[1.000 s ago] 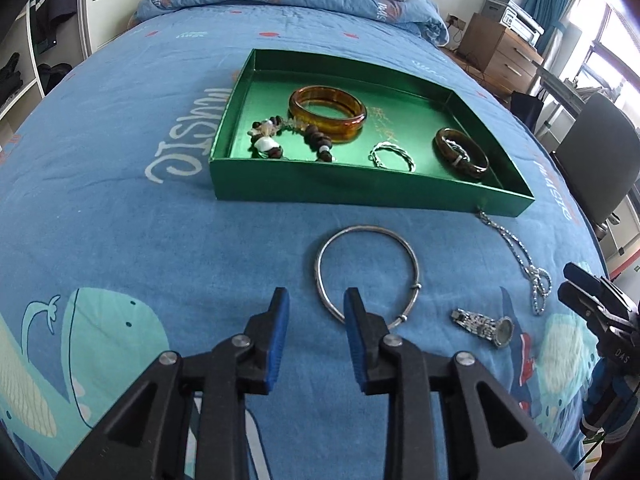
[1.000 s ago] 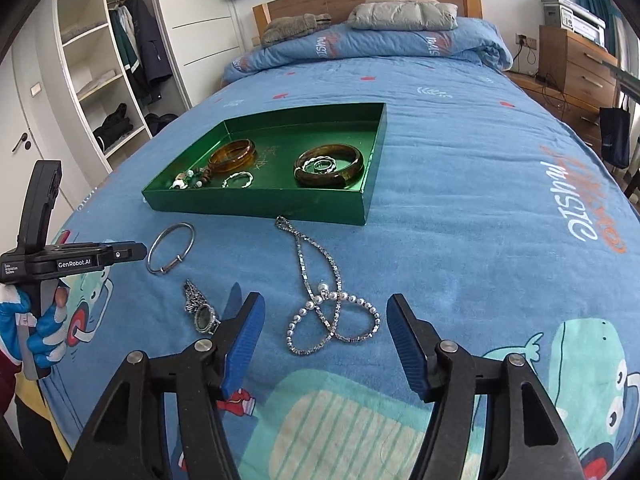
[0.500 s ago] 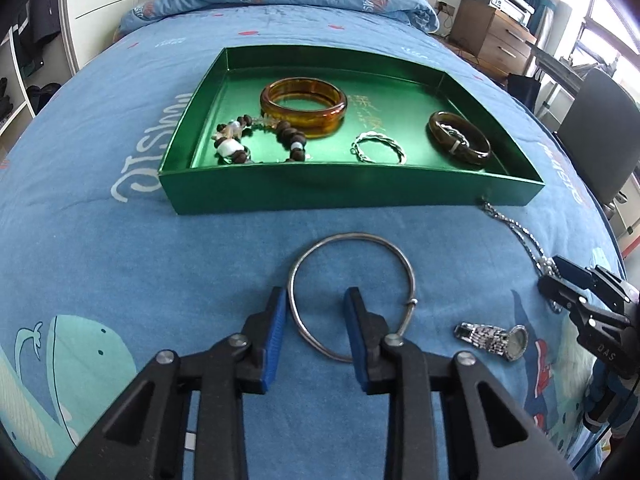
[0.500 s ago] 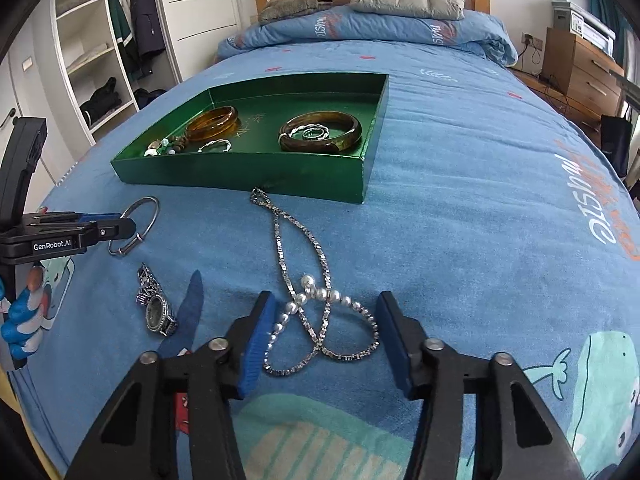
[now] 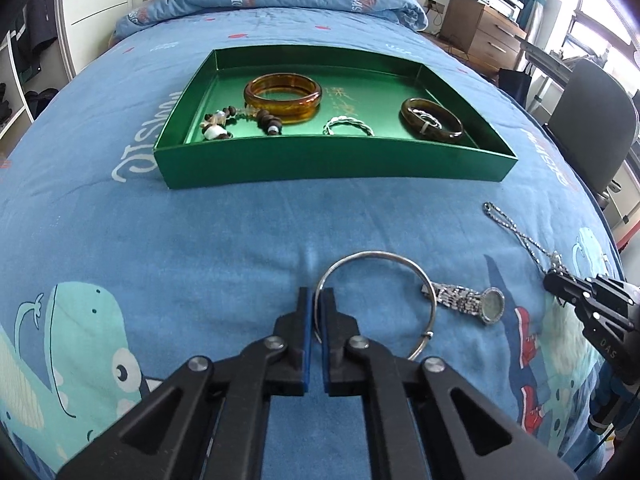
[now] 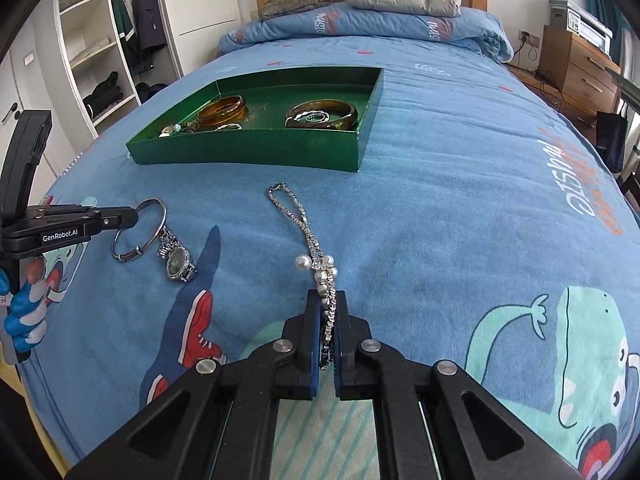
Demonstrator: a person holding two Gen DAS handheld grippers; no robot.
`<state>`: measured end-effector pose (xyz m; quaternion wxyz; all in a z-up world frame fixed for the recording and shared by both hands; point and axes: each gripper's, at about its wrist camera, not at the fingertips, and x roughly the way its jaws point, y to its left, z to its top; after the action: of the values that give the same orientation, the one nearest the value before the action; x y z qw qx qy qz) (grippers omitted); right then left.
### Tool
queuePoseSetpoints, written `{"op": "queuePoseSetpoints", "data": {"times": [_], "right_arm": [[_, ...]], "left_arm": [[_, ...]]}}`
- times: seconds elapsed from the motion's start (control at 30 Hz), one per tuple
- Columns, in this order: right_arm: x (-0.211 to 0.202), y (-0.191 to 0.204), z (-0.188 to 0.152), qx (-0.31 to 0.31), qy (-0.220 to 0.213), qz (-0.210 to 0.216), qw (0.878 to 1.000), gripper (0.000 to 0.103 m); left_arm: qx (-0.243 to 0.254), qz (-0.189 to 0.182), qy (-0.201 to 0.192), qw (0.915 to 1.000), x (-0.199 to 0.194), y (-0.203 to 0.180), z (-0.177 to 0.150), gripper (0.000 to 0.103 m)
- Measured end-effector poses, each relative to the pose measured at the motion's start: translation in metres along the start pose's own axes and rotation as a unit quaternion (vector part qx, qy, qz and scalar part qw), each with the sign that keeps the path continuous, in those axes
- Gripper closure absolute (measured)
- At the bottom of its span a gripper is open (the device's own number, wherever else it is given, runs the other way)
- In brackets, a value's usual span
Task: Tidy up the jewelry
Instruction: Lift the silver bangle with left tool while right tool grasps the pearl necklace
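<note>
Pointing trayward, necklace lies lengthwise.

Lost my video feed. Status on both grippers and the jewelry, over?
Left gripper shut on bangle. Right gripper shut on necklace. Watch lies loose against bangle. Way to tray clear.

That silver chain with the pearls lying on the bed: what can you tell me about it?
The necklace is a thin, sparkly silver-looking chain with a cluster of round white pearl-like beads. It lies stretched on the blue bedspread, its far loop pointing at the green tray without touching it. Its near end, by the beads, is pinched between the closed blue pads of the right tool. The watch lies apart to the left.
</note>
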<state>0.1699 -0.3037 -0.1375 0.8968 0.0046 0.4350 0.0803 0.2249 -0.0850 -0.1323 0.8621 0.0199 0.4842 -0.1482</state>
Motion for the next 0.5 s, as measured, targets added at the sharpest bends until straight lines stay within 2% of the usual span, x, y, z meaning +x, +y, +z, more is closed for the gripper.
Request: {"op": "queuePoseSetpoints", "data": {"times": [0.17, 0.33, 0.5], "right_arm": [[-0.012, 0.005, -0.01, 0.003, -0.002, 0.002, 1.0, 0.099], [-0.024, 0.014, -0.016, 0.003, -0.008, 0.004, 1.0, 0.099], [-0.038, 0.024, -0.02, 0.004, -0.016, 0.003, 1.0, 0.099]], "left_arm": [[0.017, 0.019, -0.011, 0.9996, -0.015, -0.008, -0.011, 0.1], [0.04, 0.05, -0.036, 0.9973, -0.037, -0.016, -0.022, 0.1], [0.056, 0.064, -0.058, 0.9947, -0.059, -0.022, -0.033, 0.1]]}}
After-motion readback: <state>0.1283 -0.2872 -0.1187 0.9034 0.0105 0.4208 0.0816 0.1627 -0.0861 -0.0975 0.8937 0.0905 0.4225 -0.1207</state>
